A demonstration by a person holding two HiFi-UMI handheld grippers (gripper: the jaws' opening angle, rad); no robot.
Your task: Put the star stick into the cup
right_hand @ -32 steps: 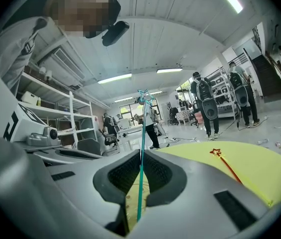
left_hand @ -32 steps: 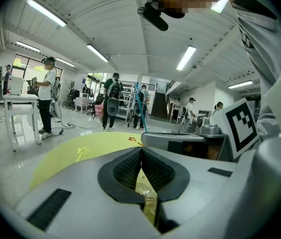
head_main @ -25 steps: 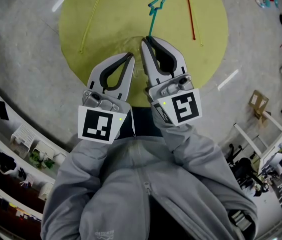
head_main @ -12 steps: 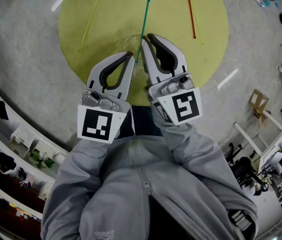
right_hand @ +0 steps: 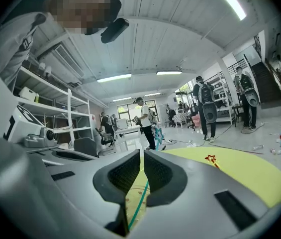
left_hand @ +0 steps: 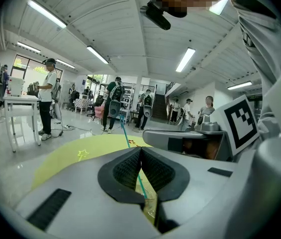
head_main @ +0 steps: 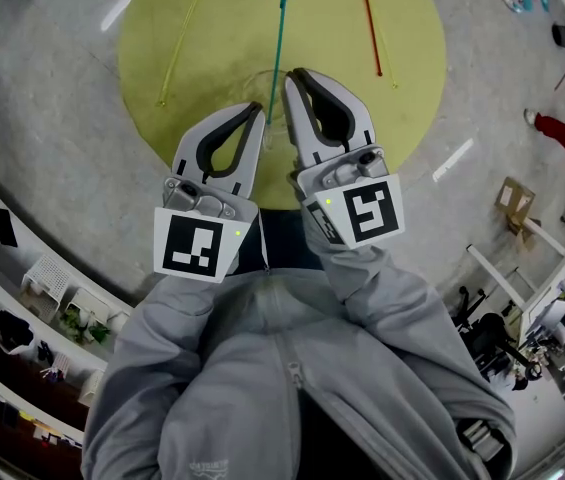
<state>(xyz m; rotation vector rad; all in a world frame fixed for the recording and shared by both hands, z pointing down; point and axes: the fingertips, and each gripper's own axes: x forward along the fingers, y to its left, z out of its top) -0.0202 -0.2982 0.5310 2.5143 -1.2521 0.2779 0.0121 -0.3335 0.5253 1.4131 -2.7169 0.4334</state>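
The teal star stick [head_main: 278, 38] stands steeply between my two grippers, and its top runs off the upper edge of the head view. Its lower end sits in a clear cup [head_main: 268, 118] on the round yellow table [head_main: 402, 88]. My left gripper [head_main: 255, 108] is shut just left of the cup, and my right gripper [head_main: 291, 74] is shut just right of the stick. In the left gripper view the teal stick [left_hand: 124, 131] rises behind the closed tips of the left gripper [left_hand: 140, 148]. In the right gripper view the teal stick [right_hand: 139, 208] shows below the right gripper [right_hand: 142, 152], beyond its pads.
A yellow star stick [head_main: 180, 43] lies on the table's far left and a red star stick [head_main: 370, 23] on its far right. Several people stand around the hall, and a white table [left_hand: 21, 101] stands at the left. Shelving curves along the left side.
The teal stick left the right gripper's tips and swung upright between the grippers; its star has passed out of the top of the head view. Both grippers barely moved.
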